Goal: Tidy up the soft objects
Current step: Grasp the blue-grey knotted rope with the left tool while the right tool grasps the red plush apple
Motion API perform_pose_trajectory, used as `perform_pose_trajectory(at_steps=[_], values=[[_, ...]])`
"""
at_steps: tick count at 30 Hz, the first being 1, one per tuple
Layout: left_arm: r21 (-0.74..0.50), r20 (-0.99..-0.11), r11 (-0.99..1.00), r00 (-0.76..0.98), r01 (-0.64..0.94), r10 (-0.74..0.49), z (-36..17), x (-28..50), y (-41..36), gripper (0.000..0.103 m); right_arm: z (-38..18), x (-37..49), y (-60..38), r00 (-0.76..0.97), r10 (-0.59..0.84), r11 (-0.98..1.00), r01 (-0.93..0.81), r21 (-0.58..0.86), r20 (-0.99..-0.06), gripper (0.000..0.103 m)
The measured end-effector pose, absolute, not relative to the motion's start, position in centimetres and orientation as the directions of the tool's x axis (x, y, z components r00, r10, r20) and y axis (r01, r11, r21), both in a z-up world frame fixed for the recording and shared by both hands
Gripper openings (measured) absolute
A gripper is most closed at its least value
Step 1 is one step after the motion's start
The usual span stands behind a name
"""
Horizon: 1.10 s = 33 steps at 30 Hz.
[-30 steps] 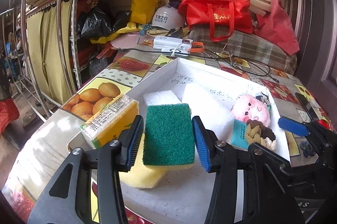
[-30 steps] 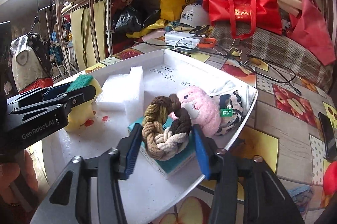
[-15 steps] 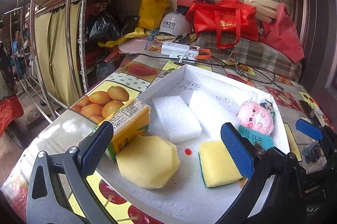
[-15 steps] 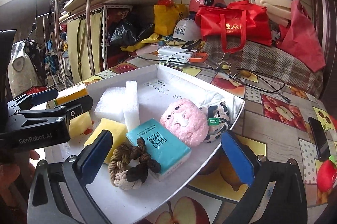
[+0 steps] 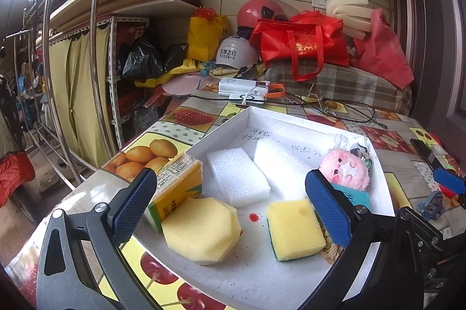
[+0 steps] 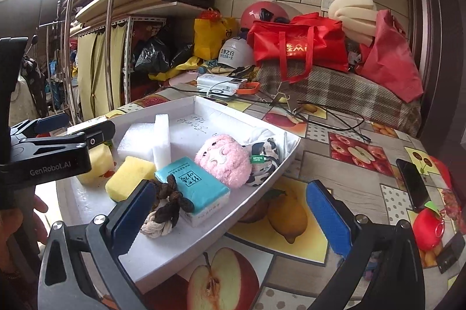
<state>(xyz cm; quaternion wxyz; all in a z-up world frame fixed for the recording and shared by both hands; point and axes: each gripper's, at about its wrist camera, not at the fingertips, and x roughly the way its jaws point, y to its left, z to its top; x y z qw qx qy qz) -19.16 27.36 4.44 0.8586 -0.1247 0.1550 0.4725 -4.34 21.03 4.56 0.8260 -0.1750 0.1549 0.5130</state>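
A white tray [image 5: 262,275] holds a yellow-and-green scrub sponge [image 5: 294,228], an octagonal yellow sponge [image 5: 201,231], two white foam blocks [image 5: 237,176], a pink plush [image 5: 345,171], a teal tissue pack [image 6: 193,187], a braided rope knot [image 6: 164,208] and a cow-print cloth [image 6: 263,157]. A yellow carton [image 5: 177,184] lies at the tray's left edge. My left gripper [image 5: 230,208] is open and empty above the tray's near side. My right gripper [image 6: 230,217] is open and empty over the tray's near right rim [image 6: 250,211].
The tray sits on a fruit-print tablecloth [image 6: 335,164]. A black phone [image 6: 412,184] and a red apple toy [image 6: 426,227] lie to the right. Red bags [image 5: 300,43], helmets, cables and a white device [image 5: 241,87] crowd the back. A metal rack [image 5: 96,71] stands left.
My left gripper opened and let the scrub sponge drop into the tray, yellow side up. My right gripper opened and let go of the rope knot. Both grippers drew back.
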Motion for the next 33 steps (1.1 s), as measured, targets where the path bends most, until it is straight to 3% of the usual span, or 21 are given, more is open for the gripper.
perform_pose_trajectory(at_steps=[4,12,14,20,26,33], values=[[-0.011,-0.325,0.549,0.522,-0.836,0.789,4.9,-18.7,25.0,0.103,4.4,-3.3,19.2,0.464,0.766,0.444,-0.882,-0.157,-0.445,0.103],[-0.066,-0.372,0.64,0.614,-0.766,0.696,4.8,-16.1,20.8,0.103,4.6,2.1,13.6,0.526,0.709,0.563,-0.823,-0.071,-0.469,0.103],[-0.093,-0.399,0.696,0.667,-0.712,0.629,4.6,-14.9,19.7,0.103,4.4,4.0,12.1,0.529,0.69,0.597,-0.802,-0.024,-0.494,0.103],[-0.074,-0.465,0.798,0.729,-0.598,0.503,4.4,-9.3,15.7,0.103,4.8,10.6,8.2,0.666,0.56,0.744,-0.666,-0.055,-0.492,0.103],[-0.028,-0.576,0.869,0.718,-0.494,0.39,3.6,-0.8,13.9,0.103,3.5,16.3,7.6,0.598,0.519,0.783,-0.62,0.059,-0.611,0.103],[0.009,-0.705,0.911,0.644,-0.411,0.298,1.8,6.8,13.4,0.103,2.3,16.9,9.5,0.541,0.485,0.756,-0.654,0.018,-0.687,0.098]])
